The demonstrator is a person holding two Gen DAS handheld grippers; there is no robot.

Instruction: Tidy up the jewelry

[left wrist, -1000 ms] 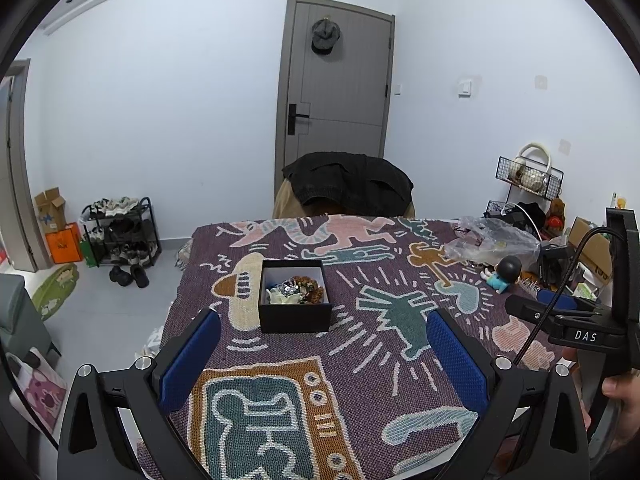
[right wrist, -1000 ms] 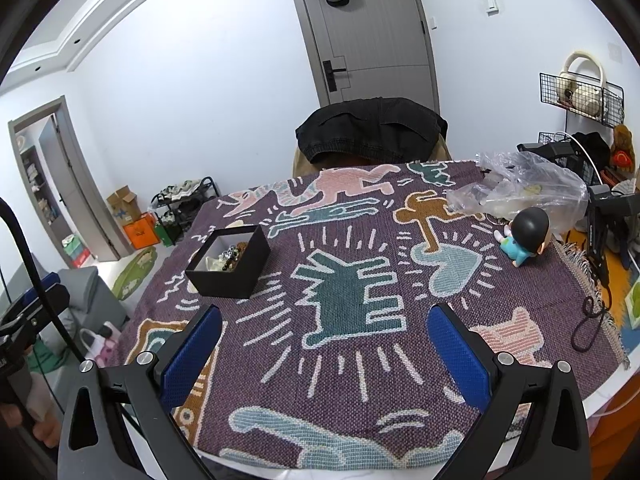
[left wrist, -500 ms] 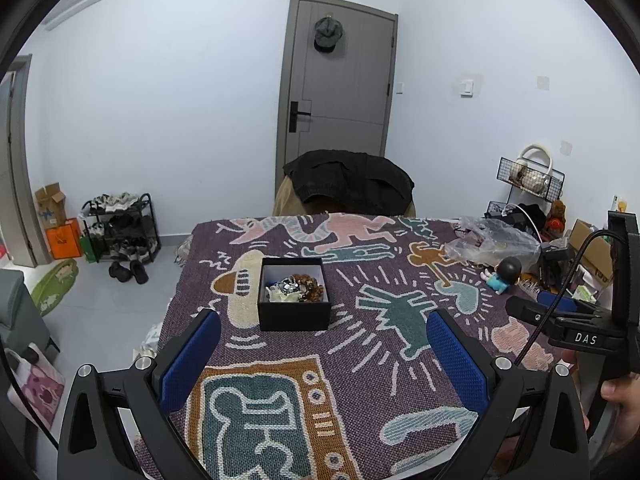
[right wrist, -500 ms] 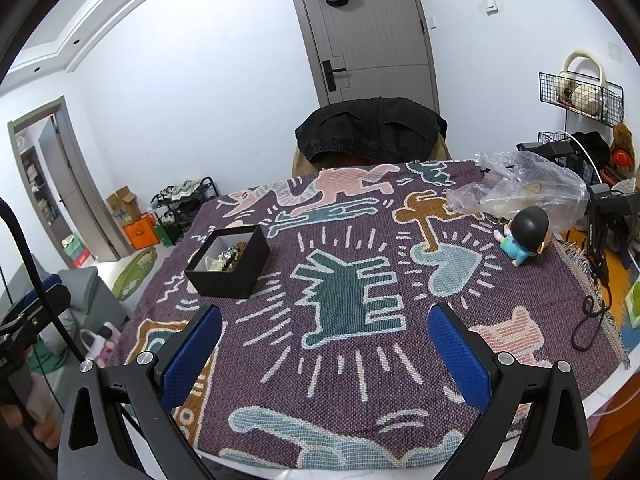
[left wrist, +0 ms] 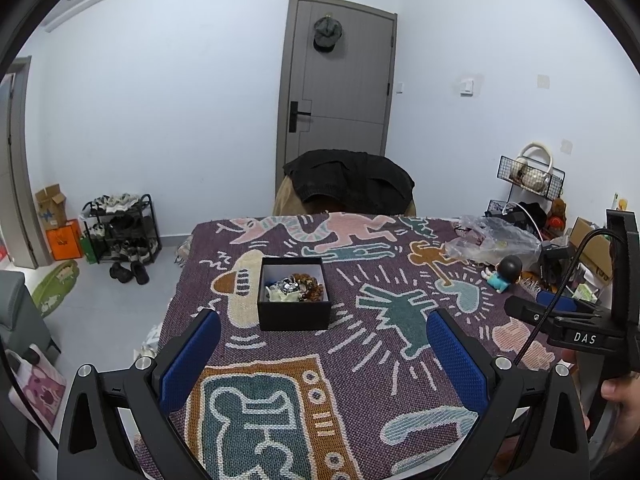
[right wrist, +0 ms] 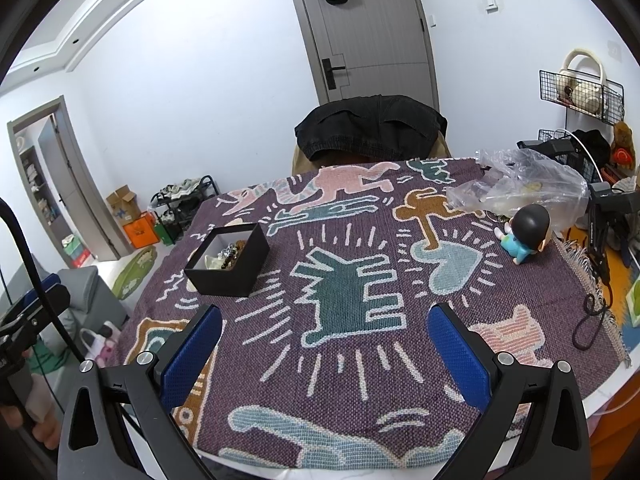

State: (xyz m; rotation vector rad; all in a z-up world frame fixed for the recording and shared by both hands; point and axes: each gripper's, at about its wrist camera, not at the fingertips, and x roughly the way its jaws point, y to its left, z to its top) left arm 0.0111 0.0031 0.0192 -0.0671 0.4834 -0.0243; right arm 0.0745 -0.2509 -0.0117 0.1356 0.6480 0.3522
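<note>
The black jewelry box (left wrist: 294, 298) sits lidless on the patterned woven blanket (left wrist: 360, 360), toward the table's left side. Its contents are a small tangled heap (left wrist: 296, 289): brown beads and something silvery and pale, perhaps a bracelet and brooch, too small to separate. In the right wrist view the box wall (right wrist: 228, 266) hides most of that heap.

The left gripper (left wrist: 323, 354) hovers with its blue pads spread wide and nothing between them, the box just ahead and slightly left of centre. The right gripper (right wrist: 325, 354) is likewise spread and empty, well apart from the box, over the teal figure.

Broad bare blanket lies between both grippers and the box. At the far right edge a crumpled clear plastic bag (right wrist: 520, 190) and a dark-haired figurine (right wrist: 526, 234) sit near the fringe. A chair draped with a black jacket (left wrist: 348, 180) closes the far edge.
</note>
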